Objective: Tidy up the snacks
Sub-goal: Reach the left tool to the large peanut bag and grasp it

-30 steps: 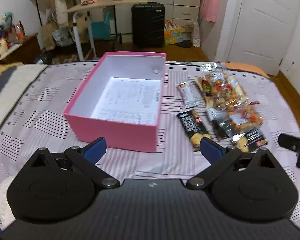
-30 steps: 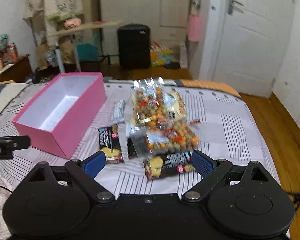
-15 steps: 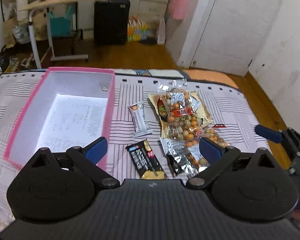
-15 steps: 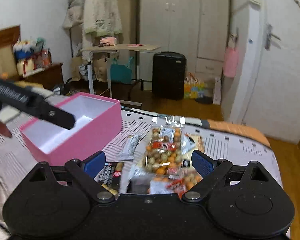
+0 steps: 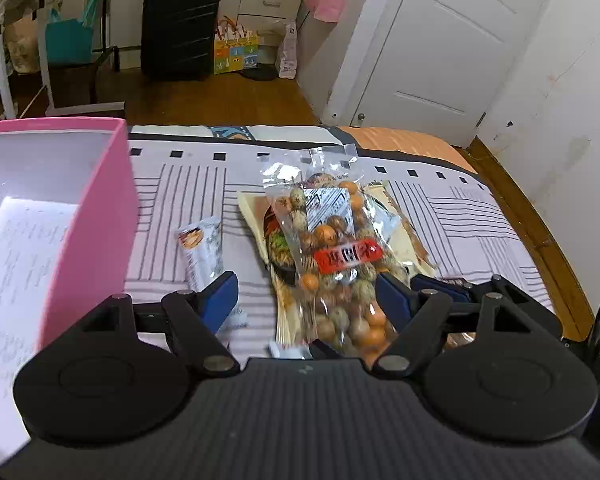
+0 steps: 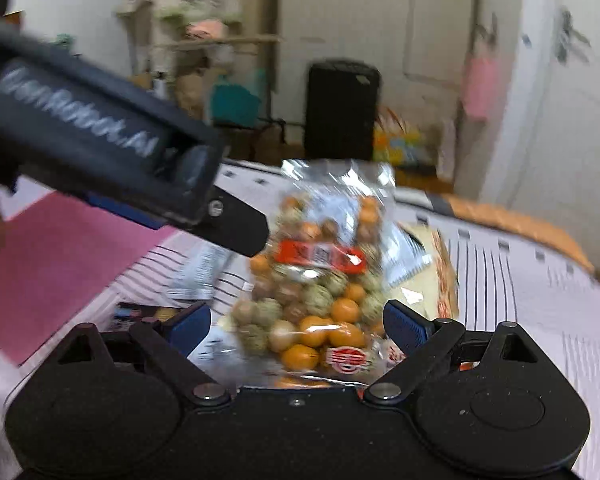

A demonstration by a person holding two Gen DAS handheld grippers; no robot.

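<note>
The left tongs stand wide open, low over the bed, holding nothing. The clear bag of nuts lies between their blue fingers, and whether either finger touches it cannot be told. The right tongs are also spread wide and empty, with the same bag of nuts lying between their tips; this view is blurred, so contact there cannot be told either.

The bag rests on top of a flat cream packet. Just to its left lies a small white bar wrapper, partly under the left finger. Beyond that stands the open pink box, with a printed sheet on its floor. In the right wrist view the body of the left tongs crosses the upper left, in front of the box, and a dark snack packet shows by the lower left finger.

The striped bed cover is bare to the right of the snacks, up to the bed's edge, past which the wooden floor meets a white door. A black suitcase stands on that floor, beyond the bed.
</note>
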